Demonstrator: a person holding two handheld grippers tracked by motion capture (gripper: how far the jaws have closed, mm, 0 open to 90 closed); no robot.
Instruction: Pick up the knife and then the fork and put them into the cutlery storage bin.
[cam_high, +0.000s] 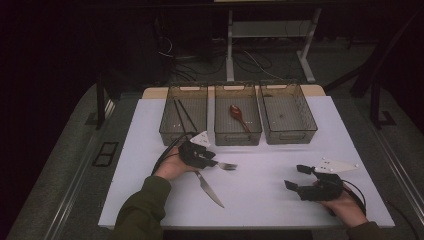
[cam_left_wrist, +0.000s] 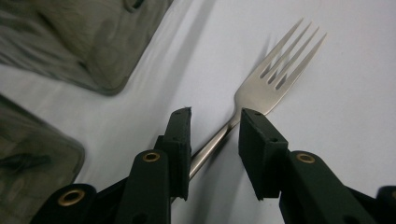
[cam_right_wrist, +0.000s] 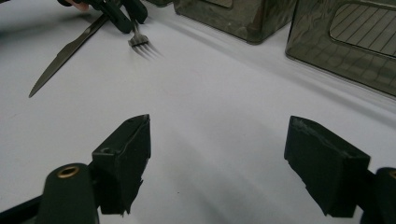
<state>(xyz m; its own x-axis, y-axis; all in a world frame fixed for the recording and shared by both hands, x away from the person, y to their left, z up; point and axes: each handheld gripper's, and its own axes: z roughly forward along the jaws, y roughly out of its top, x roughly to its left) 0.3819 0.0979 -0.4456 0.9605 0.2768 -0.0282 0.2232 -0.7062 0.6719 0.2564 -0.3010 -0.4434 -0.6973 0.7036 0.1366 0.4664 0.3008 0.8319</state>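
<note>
Your left gripper (cam_left_wrist: 215, 116) stands open astride the fork (cam_left_wrist: 275, 70); a knife (cam_high: 209, 189) lies close beside it, three bins (cam_high: 238, 135) behind. Your right gripper (cam_right_wrist: 217, 140) gapes empty.

The fork (cam_left_wrist: 275, 74) is shiny silver metal with four thin prongs. It lies flat on the white tabletop (cam_high: 280, 165), just in front of the three see-through bins, with its prongs pointing toward the right side. Its thin handle runs back between the two black jaws of the left claw (cam_left_wrist: 215, 126).
</note>
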